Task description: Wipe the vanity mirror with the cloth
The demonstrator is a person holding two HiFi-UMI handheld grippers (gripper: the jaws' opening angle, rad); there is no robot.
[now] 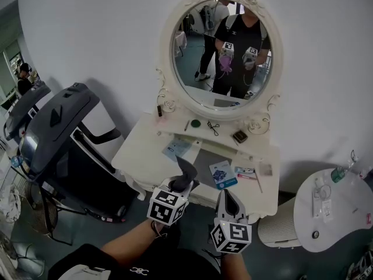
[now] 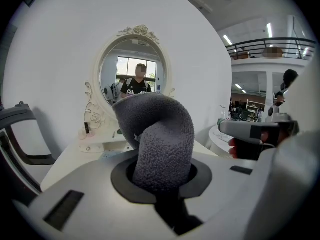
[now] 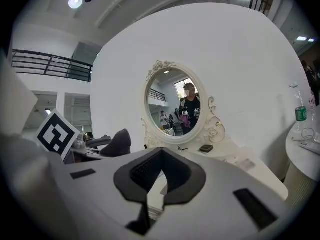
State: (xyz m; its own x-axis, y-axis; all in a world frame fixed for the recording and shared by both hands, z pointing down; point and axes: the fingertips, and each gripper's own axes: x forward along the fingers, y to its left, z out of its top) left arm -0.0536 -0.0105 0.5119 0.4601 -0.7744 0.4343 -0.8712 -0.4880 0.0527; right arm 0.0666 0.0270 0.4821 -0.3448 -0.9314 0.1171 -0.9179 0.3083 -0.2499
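A person stands at a white vanity surface set against a plain white wall, a gripper in each hand. The left gripper is clamped on a grey cloth, which rises in a thick fold from between its jaws, held over the front edge of the surface and well short of the glass. The right gripper, just beside it, has its jaws drawn together on nothing. The oval vanity mirror, in an ornate white frame, stands at the back of the surface and reflects the person with both grippers. A blue booklet, a small dark box and other small items lie scattered on the surface. A treadmill stands to the left; a round white side table carrying a bottle stands to the right.
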